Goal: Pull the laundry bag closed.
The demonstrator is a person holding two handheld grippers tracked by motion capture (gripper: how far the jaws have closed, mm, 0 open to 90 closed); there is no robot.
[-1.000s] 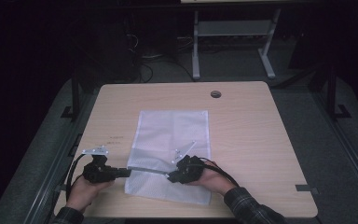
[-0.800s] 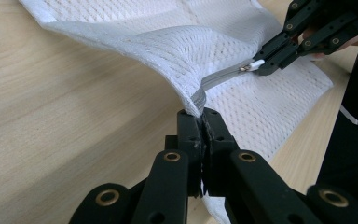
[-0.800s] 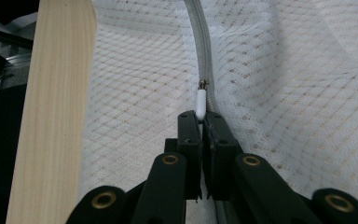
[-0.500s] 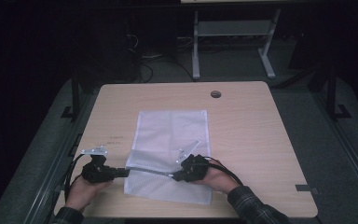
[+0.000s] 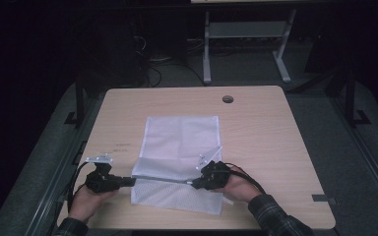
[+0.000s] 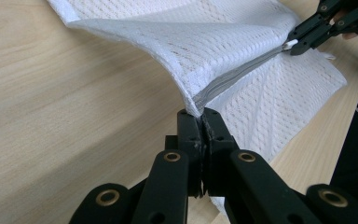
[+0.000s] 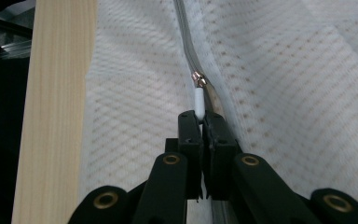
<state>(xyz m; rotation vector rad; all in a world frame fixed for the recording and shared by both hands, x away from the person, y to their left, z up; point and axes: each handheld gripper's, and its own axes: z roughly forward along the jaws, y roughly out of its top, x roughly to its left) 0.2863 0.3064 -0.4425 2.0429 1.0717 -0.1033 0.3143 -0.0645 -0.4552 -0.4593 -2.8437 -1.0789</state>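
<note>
A white mesh bag (image 5: 182,140) lies flat on the wooden table (image 5: 270,137), its grey zipper (image 5: 160,180) running along a raised fold near the front. My left gripper (image 5: 132,181) (image 6: 201,114) is shut on the bag's left end, right where the zipper (image 6: 233,77) starts. My right gripper (image 5: 193,184) (image 7: 200,116) is shut on the white zipper pull (image 7: 198,100), just behind the metal slider (image 7: 198,78). The left gripper view also shows that right gripper (image 6: 293,46), pinching the pull (image 6: 289,45) at the far end of the taut zipper.
A round cable hole (image 5: 228,99) sits near the table's far edge. Beyond the table stands a grey metal frame (image 5: 246,34) on a dark floor. The table's front edge (image 5: 197,226) runs close under both hands.
My right gripper has slid to the right along the zipper with the pull in it, lengthening the stretch between the two grippers. The left gripper has stayed put.
</note>
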